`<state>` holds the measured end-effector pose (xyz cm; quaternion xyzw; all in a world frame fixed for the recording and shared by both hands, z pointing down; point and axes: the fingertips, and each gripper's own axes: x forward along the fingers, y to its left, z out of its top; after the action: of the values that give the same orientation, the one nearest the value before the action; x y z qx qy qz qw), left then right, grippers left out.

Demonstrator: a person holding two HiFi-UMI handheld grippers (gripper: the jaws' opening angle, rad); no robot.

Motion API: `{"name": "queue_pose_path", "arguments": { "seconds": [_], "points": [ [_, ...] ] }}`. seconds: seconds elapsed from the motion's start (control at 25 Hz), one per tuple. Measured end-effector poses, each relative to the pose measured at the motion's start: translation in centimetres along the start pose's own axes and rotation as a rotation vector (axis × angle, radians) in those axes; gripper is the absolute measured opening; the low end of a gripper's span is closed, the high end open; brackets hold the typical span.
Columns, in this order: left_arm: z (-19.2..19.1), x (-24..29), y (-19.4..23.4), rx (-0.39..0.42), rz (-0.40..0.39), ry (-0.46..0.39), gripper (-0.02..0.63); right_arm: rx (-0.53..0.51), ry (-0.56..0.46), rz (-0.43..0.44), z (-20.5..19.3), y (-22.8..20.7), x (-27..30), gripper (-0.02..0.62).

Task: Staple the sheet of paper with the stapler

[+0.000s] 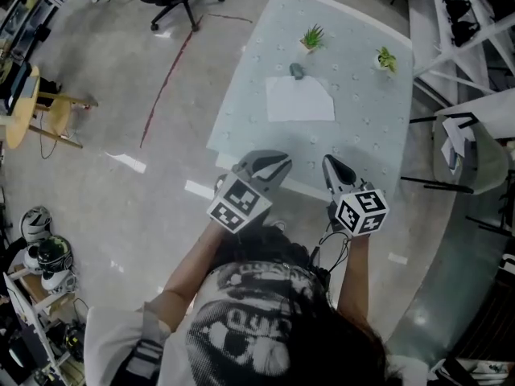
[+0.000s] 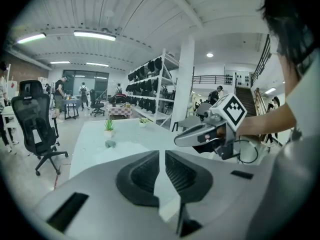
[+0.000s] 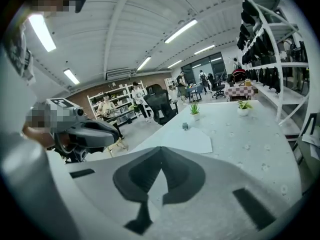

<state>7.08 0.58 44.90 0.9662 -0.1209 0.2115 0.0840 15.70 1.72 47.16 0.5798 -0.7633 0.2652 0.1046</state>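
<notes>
**Sheet of paper** [image 1: 299, 100]: lies flat near the middle of the pale tabletop [image 1: 362, 139]. No staple shows from here.

**Stapler** [image 1: 297, 71]: small and grey, just beyond the sheet's far edge. You cannot tell whether it touches the paper.

**Left hand-held gripper** [image 1: 273, 166]: the jaws stand a narrow slit apart with nothing between them. It hangs short of the tabletop's near edge, well apart from both task things.

**Right hand-held gripper** [image 1: 334, 167]: the jaws are closed tip to tip and empty. It sits beside the left one.

**Potted plants** [image 1: 312, 37] [image 1: 386, 59]: two stand along the far side, and the first is near the stapler.

**Likely hazards:**
- Neither pair of jaws is set wide enough for the stapler. If you arrive like this you will probably shove it away, perhaps into the nearer plant.
- The sheet is loose on what looks like a slick top — if you press or nudge it without the other gripper pinning it, expect it to skate or rotate.
- A flat sheet gives blunt jaws no edge to catch, so scraping under it may crease or buckle the paper.
- If you press the stapler off-centre it may tip or squirt sideways — and leave no staple.
</notes>
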Motion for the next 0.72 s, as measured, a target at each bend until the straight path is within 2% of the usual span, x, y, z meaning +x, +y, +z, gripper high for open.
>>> {"name": "queue_pose_path", "arguments": {
  "seconds": [0.36,0.72],
  "points": [
    [-2.4,-3.2,-7.9,-0.009,0.036,0.028,0.034,-0.008,-0.071,-0.005,-3.3,3.0,-7.8,0.003],
    [-2.3,-5.9,-13.4,0.042,0.055,-0.002,0.034,-0.118,-0.165,-0.034,-4.8,6.2,-13.0,0.002]
  ]
}}
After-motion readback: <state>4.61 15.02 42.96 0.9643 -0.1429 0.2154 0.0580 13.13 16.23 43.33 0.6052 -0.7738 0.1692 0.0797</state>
